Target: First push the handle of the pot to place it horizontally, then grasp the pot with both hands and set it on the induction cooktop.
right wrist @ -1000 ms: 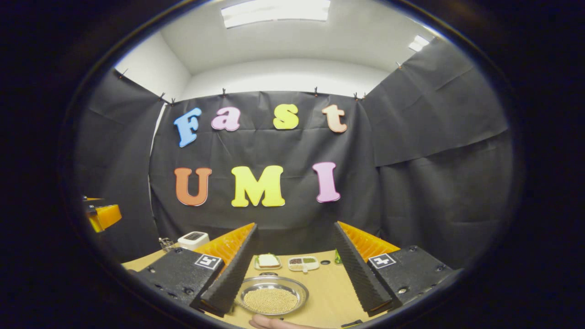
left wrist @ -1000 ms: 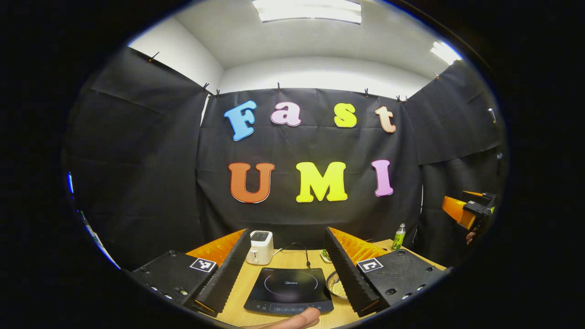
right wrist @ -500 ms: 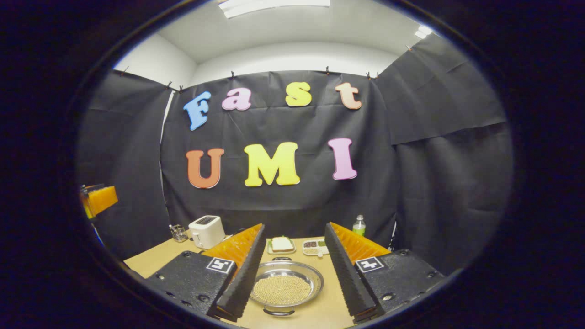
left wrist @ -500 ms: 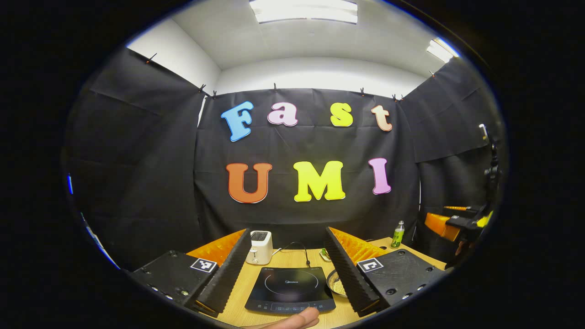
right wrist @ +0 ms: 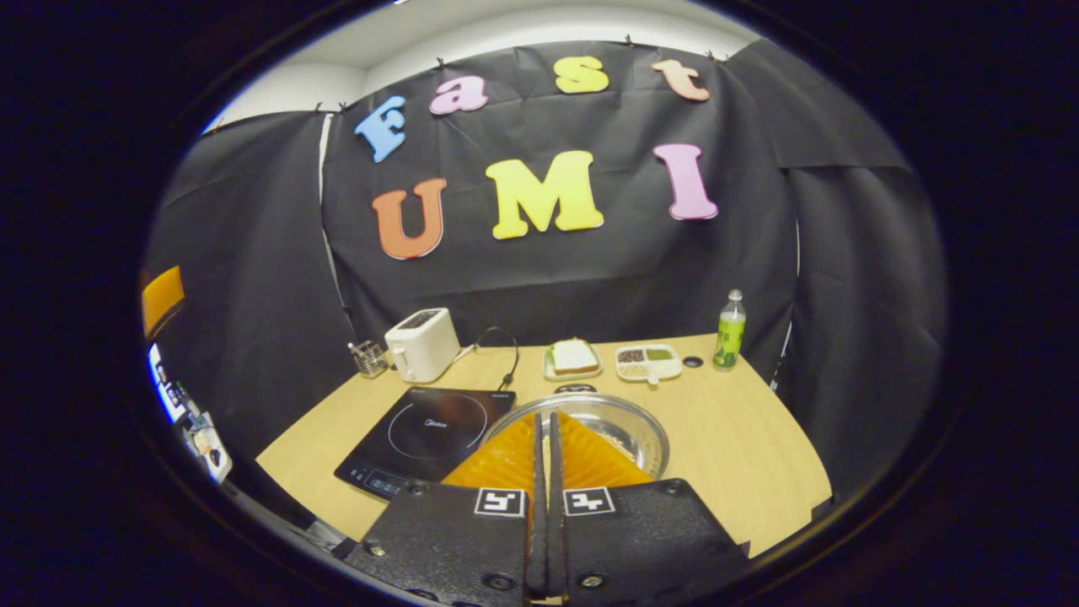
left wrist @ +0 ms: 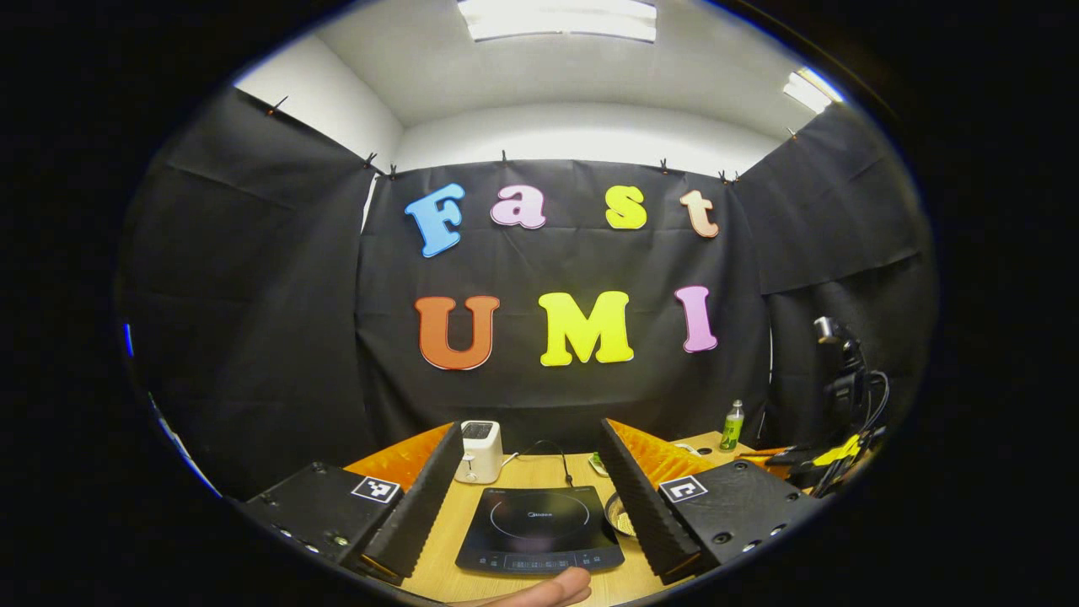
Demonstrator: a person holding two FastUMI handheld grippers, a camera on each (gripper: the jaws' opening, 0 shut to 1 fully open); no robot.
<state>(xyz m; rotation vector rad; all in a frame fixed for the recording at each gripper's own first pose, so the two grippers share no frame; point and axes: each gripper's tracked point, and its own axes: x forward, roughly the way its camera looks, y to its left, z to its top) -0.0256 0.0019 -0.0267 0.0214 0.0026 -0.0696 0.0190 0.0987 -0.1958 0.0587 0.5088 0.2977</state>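
The silver pot (right wrist: 647,428) holds pale grains and stands on the wooden table just right of the black induction cooktop (right wrist: 426,430). One small dark handle (right wrist: 575,389) sticks out at the pot's far rim. My right gripper (right wrist: 545,416) is shut with nothing between its fingers, and its tips hang over the pot's near side. My left gripper (left wrist: 531,432) is open above the cooktop (left wrist: 539,527), with the pot's edge (left wrist: 622,516) peeking out beside its right finger. A thumb (left wrist: 548,590) shows at the bottom.
At the back of the table (right wrist: 742,438) stand a white toaster (right wrist: 421,341), a sandwich plate (right wrist: 573,358), a compartment tray (right wrist: 647,361) and a green bottle (right wrist: 730,330). A small glass holder (right wrist: 368,358) sits left of the toaster. A cord (right wrist: 506,350) runs to the cooktop.
My right gripper has shut its fingers, lifted and tipped down toward the table, so the pot now lies under its tips. My left gripper has hardly moved.
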